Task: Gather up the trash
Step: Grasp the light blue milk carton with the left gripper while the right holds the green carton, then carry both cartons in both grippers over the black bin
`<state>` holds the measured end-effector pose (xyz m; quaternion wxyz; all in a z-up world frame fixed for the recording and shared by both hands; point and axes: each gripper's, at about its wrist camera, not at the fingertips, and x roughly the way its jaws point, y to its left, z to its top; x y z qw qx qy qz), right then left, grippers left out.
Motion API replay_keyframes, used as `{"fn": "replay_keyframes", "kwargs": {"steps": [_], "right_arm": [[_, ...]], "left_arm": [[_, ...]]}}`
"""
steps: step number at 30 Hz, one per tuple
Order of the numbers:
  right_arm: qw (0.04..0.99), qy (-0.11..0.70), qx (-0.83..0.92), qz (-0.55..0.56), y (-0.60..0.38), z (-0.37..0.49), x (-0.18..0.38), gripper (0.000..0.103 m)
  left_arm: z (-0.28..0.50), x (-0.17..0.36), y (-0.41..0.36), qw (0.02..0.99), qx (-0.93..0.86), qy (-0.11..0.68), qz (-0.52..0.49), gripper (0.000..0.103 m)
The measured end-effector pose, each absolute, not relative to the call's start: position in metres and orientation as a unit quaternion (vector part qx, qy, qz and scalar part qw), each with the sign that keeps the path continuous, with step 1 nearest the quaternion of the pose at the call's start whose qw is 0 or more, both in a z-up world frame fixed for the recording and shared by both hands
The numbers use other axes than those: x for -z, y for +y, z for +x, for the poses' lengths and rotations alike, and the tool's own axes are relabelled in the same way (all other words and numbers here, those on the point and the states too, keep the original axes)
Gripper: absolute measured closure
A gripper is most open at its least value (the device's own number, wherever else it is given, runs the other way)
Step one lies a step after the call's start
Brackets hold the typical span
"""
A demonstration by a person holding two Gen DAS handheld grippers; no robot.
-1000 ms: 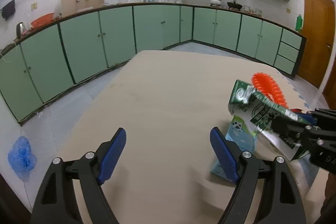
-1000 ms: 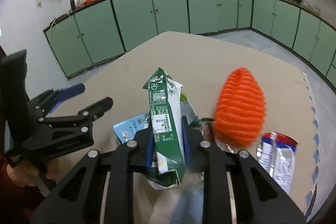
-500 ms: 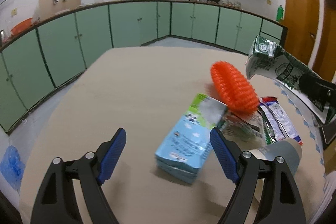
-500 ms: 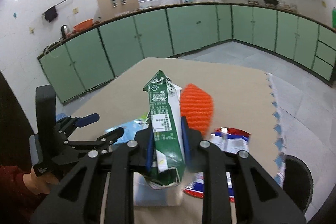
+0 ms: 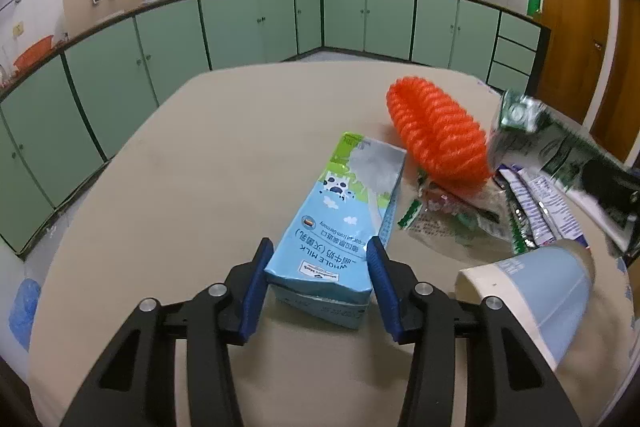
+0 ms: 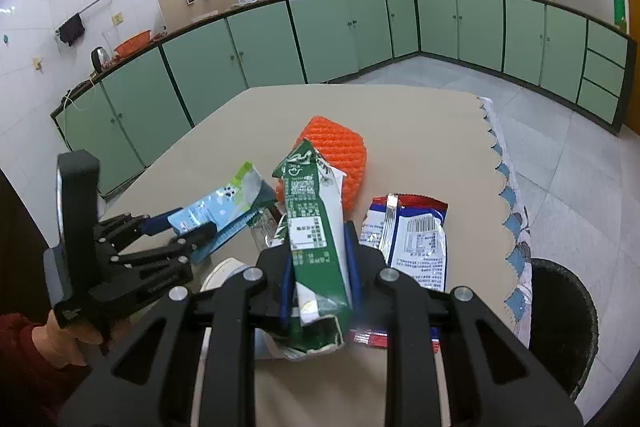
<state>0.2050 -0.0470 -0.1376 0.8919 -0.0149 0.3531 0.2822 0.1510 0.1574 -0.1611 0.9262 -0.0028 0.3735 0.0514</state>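
My left gripper (image 5: 318,269) is closed around the near end of a light blue milk carton (image 5: 344,223) that lies flat on the beige table (image 5: 192,187); the blue pads touch its sides. It also shows in the right wrist view (image 6: 180,231). My right gripper (image 6: 318,267) is shut on a green carton (image 6: 316,227), held tilted above the table; this carton shows at the right of the left wrist view (image 5: 548,143). An orange mesh puff (image 5: 436,135), clear wrappers (image 5: 452,215), a blue-and-red snack bag (image 6: 412,239) and a paper cup (image 5: 536,299) lie close by.
A black trash bin (image 6: 560,323) stands on the floor beyond the table's right edge. Green kitchen cabinets (image 5: 256,23) run along the walls. A blue bag (image 5: 22,307) lies on the floor at the left.
My left gripper moved forward and closed its fingers onto the blue milk carton. My right gripper, still holding the green carton, shifted so the bin shows at its right.
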Motion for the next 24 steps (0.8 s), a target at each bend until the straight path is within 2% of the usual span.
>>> {"fn": "replay_keyframes", "kwargs": {"steps": [13,24], "right_arm": [[0.901,0.327,-0.284,-0.001,-0.061,0.196,0.118,0.083],[0.912,0.314,-0.262,0.008,-0.081,0.183,0.107,0.084]], "left_arm": [[0.122,0.111,0.150,0.951,-0.055,0.304,-0.006,0.058],[0.110,0.092,0.134,0.958,-0.023,0.287,-0.002,0.058]]}}
